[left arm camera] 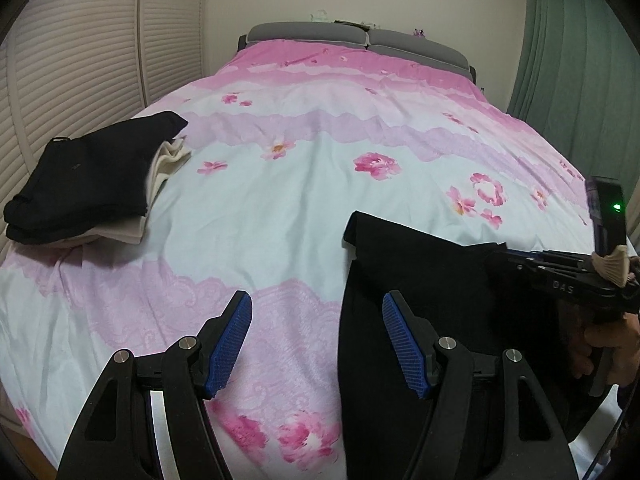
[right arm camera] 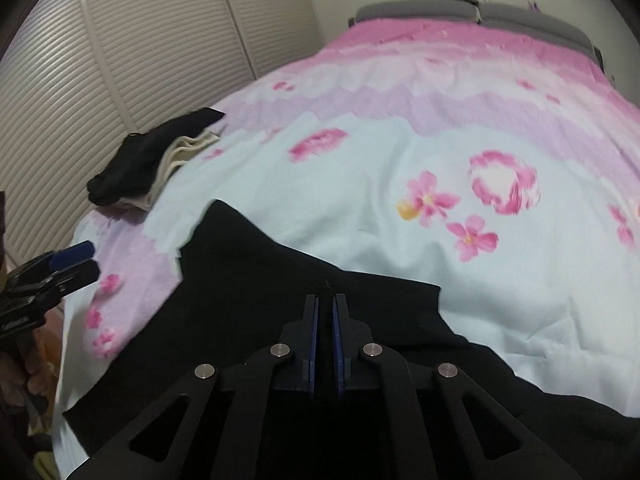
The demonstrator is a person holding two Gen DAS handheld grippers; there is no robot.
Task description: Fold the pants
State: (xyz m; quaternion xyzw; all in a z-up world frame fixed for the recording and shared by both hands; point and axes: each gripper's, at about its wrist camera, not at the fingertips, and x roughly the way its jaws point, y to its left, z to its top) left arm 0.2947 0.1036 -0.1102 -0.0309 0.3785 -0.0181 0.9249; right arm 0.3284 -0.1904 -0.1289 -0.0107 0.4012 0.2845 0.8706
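Left claw (left arm camera: 316, 316) spread wide, empty; right claw (right arm camera: 325, 312) nearly clenched over black pants (right arm camera: 256, 280), grip unclear.

Bed with pink floral cover (left arm camera: 280, 200), black pants (left arm camera: 420, 280) near edge, folded clothes stack (left arm camera: 88, 184) at left side

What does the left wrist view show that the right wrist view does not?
Only the left wrist view shows the green curtain and the left tongs wide open. Only the right wrist view shows the right tongs nearly shut over the black pants. Both show the flowered bedcover, the pile of folded clothes and the slatted doors.
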